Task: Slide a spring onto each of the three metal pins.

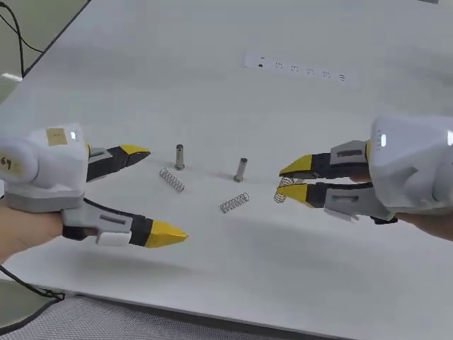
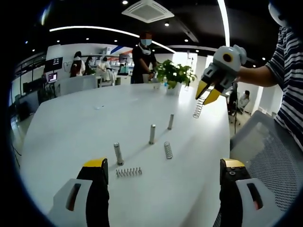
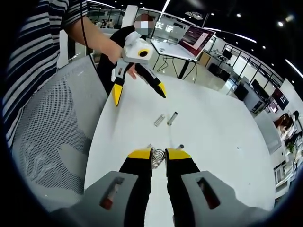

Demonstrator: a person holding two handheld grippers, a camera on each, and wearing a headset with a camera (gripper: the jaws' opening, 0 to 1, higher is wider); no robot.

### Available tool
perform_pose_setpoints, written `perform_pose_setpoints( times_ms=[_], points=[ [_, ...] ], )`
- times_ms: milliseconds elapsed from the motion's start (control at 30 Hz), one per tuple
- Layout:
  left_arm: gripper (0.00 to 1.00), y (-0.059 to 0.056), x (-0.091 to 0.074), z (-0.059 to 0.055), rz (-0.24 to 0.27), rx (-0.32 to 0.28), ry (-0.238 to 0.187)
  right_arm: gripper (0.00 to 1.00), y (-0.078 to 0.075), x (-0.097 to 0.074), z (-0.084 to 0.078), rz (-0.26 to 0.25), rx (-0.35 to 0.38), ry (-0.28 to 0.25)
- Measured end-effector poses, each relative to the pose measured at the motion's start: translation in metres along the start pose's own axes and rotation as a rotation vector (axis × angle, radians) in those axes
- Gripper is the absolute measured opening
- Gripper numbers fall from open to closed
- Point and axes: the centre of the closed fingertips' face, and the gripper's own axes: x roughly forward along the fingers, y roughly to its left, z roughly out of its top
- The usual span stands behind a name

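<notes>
Springs (image 1: 234, 202) and pins (image 1: 179, 156) rest on white table (image 1: 212, 49) in bright office (image 2: 61, 56)

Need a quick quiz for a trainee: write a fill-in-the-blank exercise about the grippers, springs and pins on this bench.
1. The fingers of the right gripper are shut on a ____.
2. The fingers of the left gripper stand wide ____, holding nothing.
3. On the table, the loose springs number ____.
4. In the left gripper view, the pins standing upright number ____.
Missing words: spring; open; two; three.
</notes>
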Motion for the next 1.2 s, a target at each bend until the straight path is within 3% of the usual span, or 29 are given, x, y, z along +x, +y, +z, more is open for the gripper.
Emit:
perform_pose_setpoints(
  times_ms=[200, 567, 933, 1200],
  points=[
    [0.97, 0.005, -0.006, -0.003, 0.026, -0.014, -0.005, 0.12, -0.013, -0.003, -0.012, -0.034, 0.017, 0.018],
    [0.97, 0.012, -0.013, -0.004, 0.060, -0.030, -0.012, 0.12, -0.069, -0.016, -0.052, -0.181, 0.128, 0.073],
    [0.97, 0.016, -0.018, -0.005, 0.078, -0.037, -0.015, 0.12, -0.082, -0.010, -0.074, -0.229, 0.240, 0.081],
    [0.97, 0.016, -0.021, -0.007, 0.084, -0.046, -0.014, 0.12, -0.082, -0.004, -0.077, -0.237, 0.250, 0.086]
  ],
)
